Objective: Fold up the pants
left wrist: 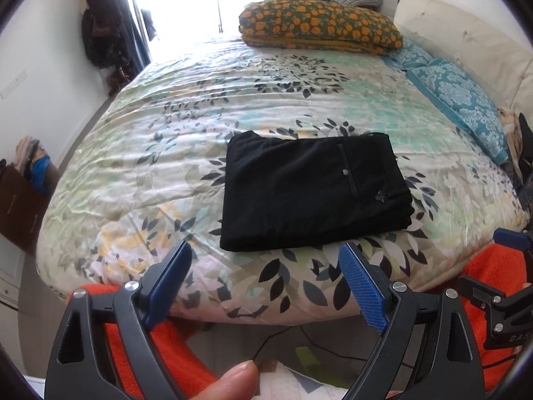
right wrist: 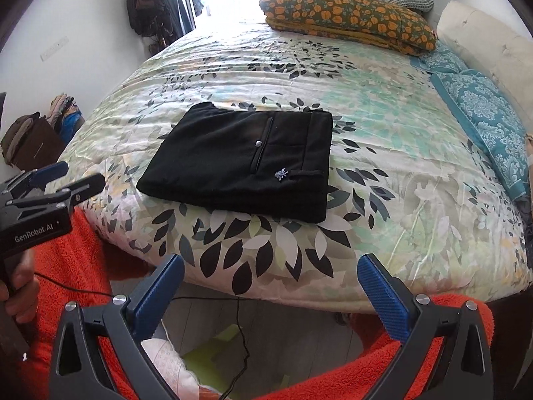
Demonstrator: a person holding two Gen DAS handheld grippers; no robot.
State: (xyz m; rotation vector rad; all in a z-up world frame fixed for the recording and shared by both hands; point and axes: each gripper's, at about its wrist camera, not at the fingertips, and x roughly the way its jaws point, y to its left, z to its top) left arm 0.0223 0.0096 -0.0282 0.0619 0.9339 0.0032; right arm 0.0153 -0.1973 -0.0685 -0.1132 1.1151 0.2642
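Note:
Black pants (left wrist: 309,193) lie folded into a flat rectangle on the leaf-patterned bed cover (left wrist: 166,133), near its front edge. A back pocket with a button faces up. They also show in the right wrist view (right wrist: 240,163). My left gripper (left wrist: 266,260) is open and empty, held back from the bed's edge just short of the pants. My right gripper (right wrist: 271,270) is open and empty, also back from the edge, below the pants. The left gripper shows at the left of the right wrist view (right wrist: 56,180).
An orange-flowered folded blanket (left wrist: 319,26) lies at the far end of the bed. Teal pillows (left wrist: 463,100) line the right side by a cream headboard (left wrist: 466,33). A brown bag (left wrist: 20,203) stands on the floor at left. A black cable (right wrist: 240,333) hangs below.

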